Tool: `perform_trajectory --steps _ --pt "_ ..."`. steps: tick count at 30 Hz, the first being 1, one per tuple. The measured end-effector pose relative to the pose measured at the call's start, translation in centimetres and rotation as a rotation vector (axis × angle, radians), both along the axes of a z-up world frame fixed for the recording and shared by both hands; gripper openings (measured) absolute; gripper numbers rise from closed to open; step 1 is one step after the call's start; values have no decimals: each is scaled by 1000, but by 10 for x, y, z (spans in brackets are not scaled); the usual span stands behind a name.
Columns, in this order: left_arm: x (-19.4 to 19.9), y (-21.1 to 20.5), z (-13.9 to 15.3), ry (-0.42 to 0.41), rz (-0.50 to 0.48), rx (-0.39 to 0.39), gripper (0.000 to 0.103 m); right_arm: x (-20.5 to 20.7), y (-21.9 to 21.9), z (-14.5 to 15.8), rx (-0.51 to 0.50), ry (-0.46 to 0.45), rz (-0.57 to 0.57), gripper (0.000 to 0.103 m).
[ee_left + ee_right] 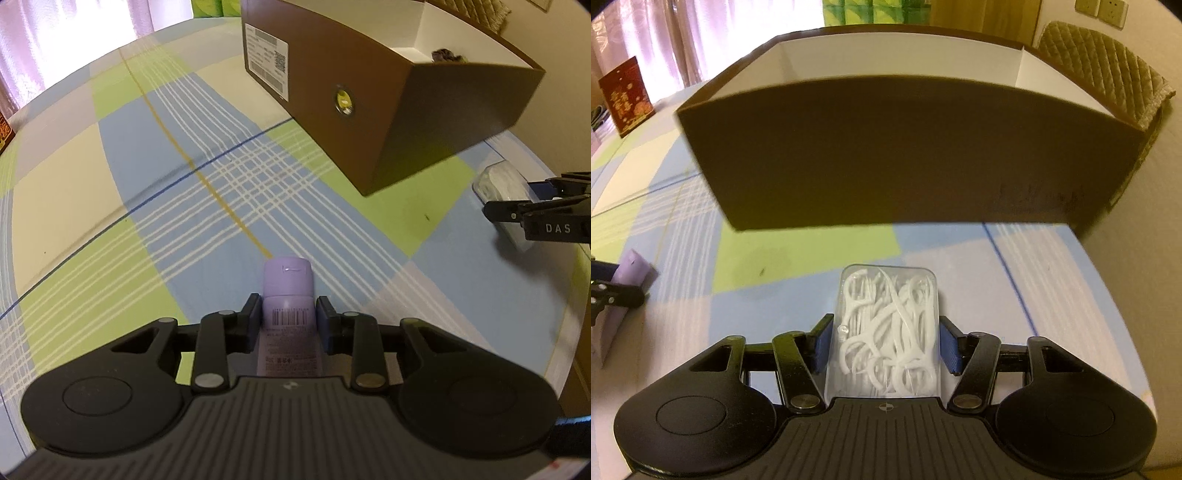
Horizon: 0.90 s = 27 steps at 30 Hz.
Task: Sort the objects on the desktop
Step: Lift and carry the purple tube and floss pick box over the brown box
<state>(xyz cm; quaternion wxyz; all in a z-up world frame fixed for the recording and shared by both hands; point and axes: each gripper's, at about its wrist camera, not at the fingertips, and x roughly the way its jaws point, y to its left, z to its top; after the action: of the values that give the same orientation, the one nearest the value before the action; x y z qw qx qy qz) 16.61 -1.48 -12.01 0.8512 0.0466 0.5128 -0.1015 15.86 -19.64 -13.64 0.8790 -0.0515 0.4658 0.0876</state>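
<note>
Both pairs of jaws are clenched on cargo: the left gripper (286, 317) pinches a lilac tube (287, 295) just below its flip cap, with the blue pads pressed against the sides beside the barcode, and the right gripper (884, 341) squeezes a clear case of floss picks (886, 332) across its narrow width, about halfway along. Taking the brown cardboard box (894, 147) as the landmark, the case sits directly in front of its long near wall, above the checked tablecloth (110, 192); whether it is lifted clear of the cloth cannot be told. The tube is off the box's labelled end, on the side away from the quilted chair back (1108, 62), and it points out over the cloth rather than at the box. The tube looks light and soft-walled, so it should dent under pressure; the firm shoulder near the cap, where it is held now, seems the sensible place. The case is probably stiff, thin, smooth plastic, light and likely to slip or twist if held by a corner; the mid-body grip across the flat sides looks sound, though hard squeezing might pop its lid. The box is open-topped with white inner walls and at least one divider. From the left wrist view a small dark item (448, 55) lies in the nearer compartment, too small to identify. The other compartment's floor is hidden in both views. The box's rim stands higher than both held things, so each would need raising to go in.
</note>
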Motion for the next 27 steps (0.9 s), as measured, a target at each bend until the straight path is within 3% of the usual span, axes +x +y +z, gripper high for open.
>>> perform_trajectory --steps 6,17,27 --pt "-21 -2 1 3 -32 4 26 -30 9 0 0 -3 -12 55" --pt "-32 -3 -1 -39 -81 0 29 -27 28 -5 -3 -23 -69 56" --pt "-35 -7 0 -43 -82 12 26 -27 22 -2 1 -20 34 55"
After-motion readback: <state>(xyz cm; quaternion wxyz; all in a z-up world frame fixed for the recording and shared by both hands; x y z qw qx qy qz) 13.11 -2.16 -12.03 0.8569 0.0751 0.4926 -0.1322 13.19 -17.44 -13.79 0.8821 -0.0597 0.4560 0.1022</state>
